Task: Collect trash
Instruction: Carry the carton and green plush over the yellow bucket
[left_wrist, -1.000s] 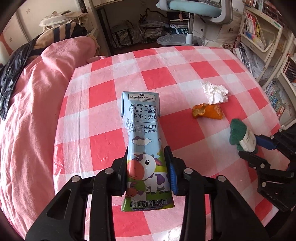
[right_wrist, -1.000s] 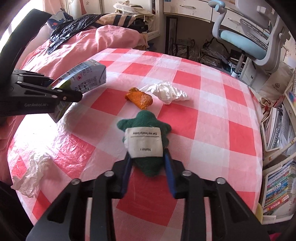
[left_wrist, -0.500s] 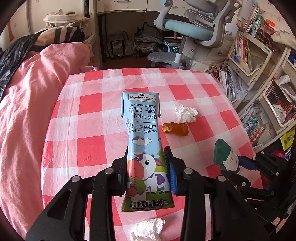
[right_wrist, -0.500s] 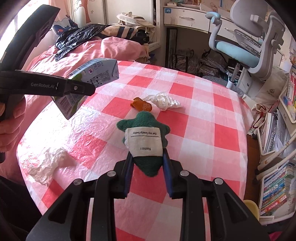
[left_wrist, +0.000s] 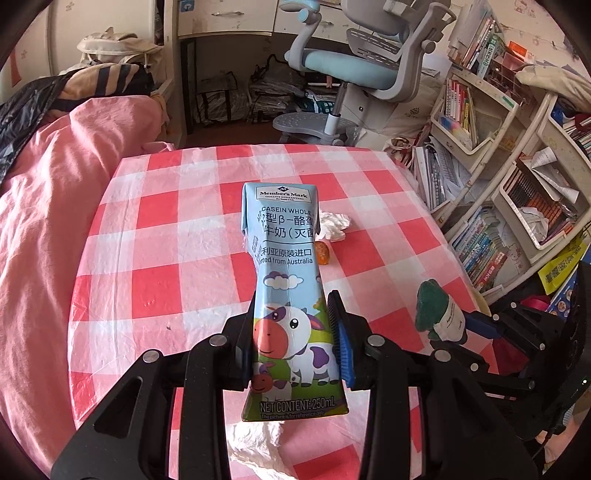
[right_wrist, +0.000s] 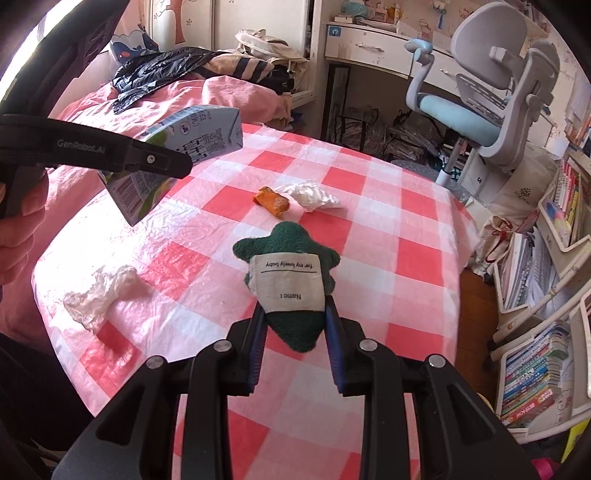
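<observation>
My left gripper (left_wrist: 293, 339) is shut on a light-blue milk carton (left_wrist: 286, 280) with a cartoon cow, held in the air above the red-and-white checked table (left_wrist: 166, 280). The right wrist view shows the same carton (right_wrist: 192, 136) at upper left, pinched in the left gripper (right_wrist: 155, 162). My right gripper (right_wrist: 293, 332) is shut on a dark green fleece toy (right_wrist: 291, 258) with a white name label; that toy (left_wrist: 436, 314) also shows at the right of the left wrist view. On the table lie an orange peel (right_wrist: 271, 199), a white tissue (right_wrist: 314, 195) and a second crumpled tissue (right_wrist: 99, 295).
A pink quilt (left_wrist: 40, 192) covers the bed left of the table. Behind the table stand a blue-grey desk chair (right_wrist: 480, 107) and a desk. Shelves packed with books (right_wrist: 535, 373) line the right side. A hand (right_wrist: 14, 236) shows at the left edge.
Both grippers have risen and drawn back from the table, each keeping its object. More of the room behind the table shows now, and the near tissue has come into the left wrist view.
</observation>
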